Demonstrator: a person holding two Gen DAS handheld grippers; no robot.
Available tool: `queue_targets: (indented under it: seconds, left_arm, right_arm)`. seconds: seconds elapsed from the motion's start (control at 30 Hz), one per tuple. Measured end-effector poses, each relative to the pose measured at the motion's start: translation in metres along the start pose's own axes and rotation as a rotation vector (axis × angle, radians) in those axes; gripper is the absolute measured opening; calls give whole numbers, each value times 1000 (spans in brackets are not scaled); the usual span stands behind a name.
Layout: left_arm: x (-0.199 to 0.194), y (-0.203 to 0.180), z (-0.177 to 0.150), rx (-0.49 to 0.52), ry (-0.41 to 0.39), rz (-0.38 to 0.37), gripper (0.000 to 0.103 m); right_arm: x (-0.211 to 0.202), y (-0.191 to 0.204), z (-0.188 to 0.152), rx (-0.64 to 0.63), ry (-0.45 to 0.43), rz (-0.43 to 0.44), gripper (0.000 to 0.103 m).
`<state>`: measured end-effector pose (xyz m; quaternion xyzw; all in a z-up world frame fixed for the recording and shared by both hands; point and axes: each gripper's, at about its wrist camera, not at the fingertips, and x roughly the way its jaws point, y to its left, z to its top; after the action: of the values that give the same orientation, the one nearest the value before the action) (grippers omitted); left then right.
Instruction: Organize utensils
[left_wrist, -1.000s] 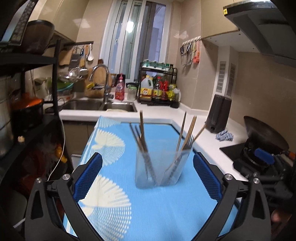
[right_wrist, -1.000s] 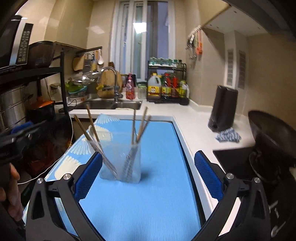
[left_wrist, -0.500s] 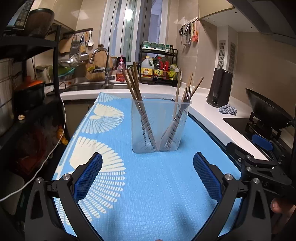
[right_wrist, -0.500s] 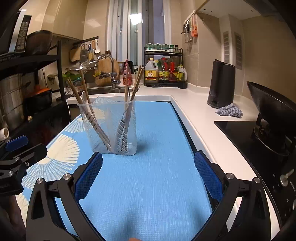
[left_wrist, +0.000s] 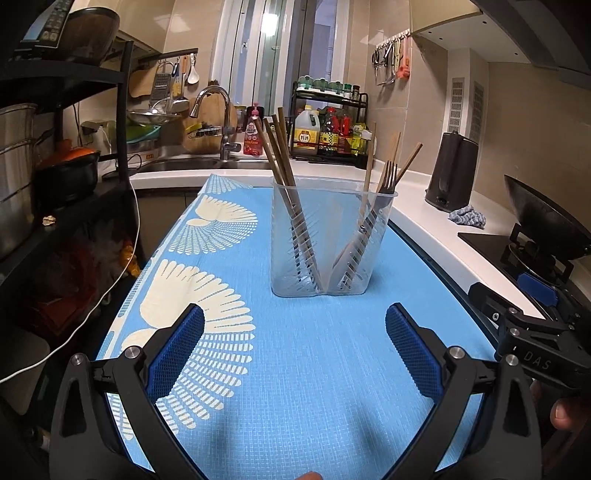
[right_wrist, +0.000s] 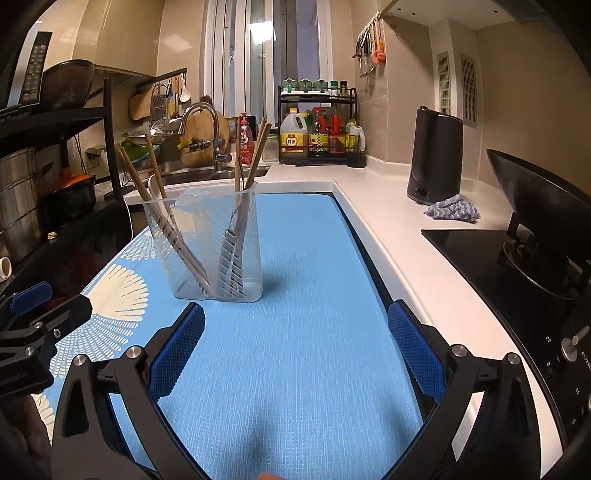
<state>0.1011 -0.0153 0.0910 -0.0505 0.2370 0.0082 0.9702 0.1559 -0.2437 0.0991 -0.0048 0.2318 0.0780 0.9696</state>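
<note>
A clear plastic utensil holder (left_wrist: 332, 240) stands upright on the blue mat (left_wrist: 295, 369); it also shows in the right wrist view (right_wrist: 210, 243). It holds several wooden chopsticks (left_wrist: 284, 173) on its left side and chopsticks with a fork (left_wrist: 388, 181) on its right side. A white spoon (right_wrist: 157, 188) leans in it. My left gripper (left_wrist: 295, 347) is open and empty, low over the mat in front of the holder. My right gripper (right_wrist: 295, 347) is open and empty, to the right of the holder. Each gripper shows at the edge of the other's view.
A sink with a tap (left_wrist: 221, 122) lies behind the mat. A bottle rack (left_wrist: 328, 125) stands at the back. A black kettle (right_wrist: 434, 155), a grey cloth (right_wrist: 452, 212) and a wok on the stove (right_wrist: 535, 206) are on the right. A black shelf with pots (left_wrist: 55, 166) is on the left.
Both grippers dropped low toward the mat during the last second, then levelled off. The holder now looks nearer and taller. Both grippers stayed open and empty.
</note>
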Motion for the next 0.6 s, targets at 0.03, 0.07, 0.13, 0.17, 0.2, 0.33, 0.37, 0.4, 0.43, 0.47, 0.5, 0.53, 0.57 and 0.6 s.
queue_targets:
  seconds: [0.03,0.07,0.13,0.17,0.2,0.33,0.37,0.4,0.43,0.47,0.5,0.53,0.57,0.6]
  left_arm:
    - [0,0,0,-1,0,1,96]
    - [0,1,0,-2,0,2,96]
    - [0,1,0,-3,0,4,96]
    - [0,1,1,-1,0,2,96]
    - [-1,1,1,0,0,2,96]
    - [-2,0,1,3,-3,-4,96]
    - [-2,1,1,1,-2,-6,96]
    - [-2,1,1,-1,-1,-7,96]
    - [-3,1,2,-2,-2,-8,96]
    - [-3,1,2,-4,-3,-8,96]
    - [-3,2,2,-6,-2,-8,96]
    - [-3,2,2,-7,-1,-10,96]
    - [-3,2,2,-9,2,-12,96]
    - [-3,2,2,-11,4,-13,96]
  right_arm:
    - [-1,0,0,0,-3,0,98]
    - [-2,1,0,-5,-10,-2,98]
    - [-4,2,0,-16,-25,-10,98]
    - [-5,3,0,-19,-31,-13,98]
    - [-6,3,1,-19,-35,-13,98]
    - [-6,3,2,-18,-37,-12,98]
    - [-6,2,2,-19,-37,-11,98]
    - [-6,3,2,-19,-37,-12,98]
    - [-6,3,2,-19,-38,-13,98]
    - [-6,3,2,-19,-40,-14,98]
    - [-6,3,2,-20,-40,-13,98]
    - [-6,3,2,-22,-40,-13,98]
    - [-6,3,2,-23,-41,-13,98]
    - [-6,3,1,-25,-41,-14,98]
